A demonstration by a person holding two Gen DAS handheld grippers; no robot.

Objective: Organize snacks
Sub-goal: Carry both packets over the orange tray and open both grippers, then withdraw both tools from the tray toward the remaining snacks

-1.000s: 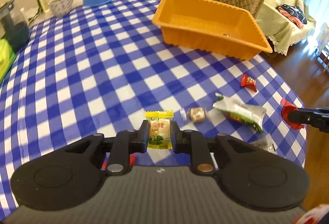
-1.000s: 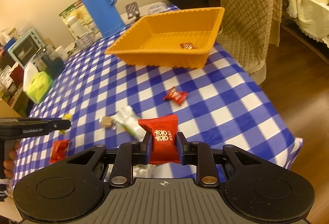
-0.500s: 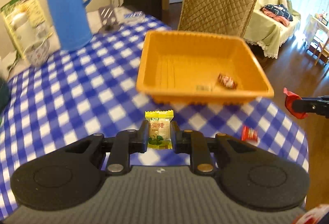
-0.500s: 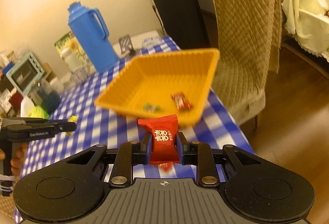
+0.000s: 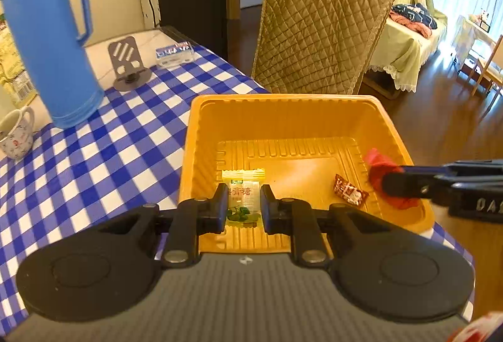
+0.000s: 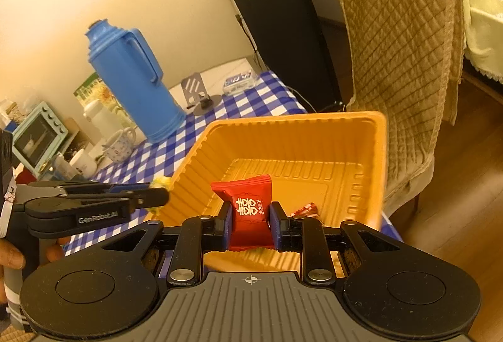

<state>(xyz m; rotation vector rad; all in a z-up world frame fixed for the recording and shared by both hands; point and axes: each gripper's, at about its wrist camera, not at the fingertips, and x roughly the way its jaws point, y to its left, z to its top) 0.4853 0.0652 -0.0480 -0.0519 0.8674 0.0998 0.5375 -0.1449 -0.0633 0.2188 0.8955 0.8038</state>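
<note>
- Our left gripper (image 5: 244, 208) has its fingers (image 5: 220, 203) pinched on a small yellow-and-white candy packet (image 5: 243, 199) with green leaves printed at its lower end. The packet stands upright between the two pads, its crimped yellow top edge rising above the fingertips and its lower edge dropping just below them.
- Our right gripper (image 6: 250, 221) has its fingers (image 6: 276, 224) clamped on a red candy packet (image 6: 248, 210) with white characters on its face — the pads press its two sides, and the upper half of the packet sticks out past the fingertips, tilted slightly.
- Both held packets hang over the orange plastic tray (image 5: 283, 109), which sits on the blue-and-white checked surface (image 5: 94, 159) close to its far corner.
- In the left wrist view the right gripper comes in from the right edge, its red packet over the tray's right side. In the right wrist view the left gripper (image 6: 163, 195) reaches in from the left, a bit of yellow wrapper showing at its tip just at the tray's near-left rim, and a hand (image 6: 12, 257) grips its handle.
- Inside the tray a brown-red wrapped candy (image 5: 350, 194) lies on the ribbed floor toward the right wall, apart from both held packets.
- Behind the tray stand a tall blue thermos jug (image 5: 47, 37), a patterned mug (image 5: 17, 133), a grey phone stand (image 5: 127, 63) — and, past the surface's edge, a chair with a quilted tan cover (image 5: 317, 37).
</note>
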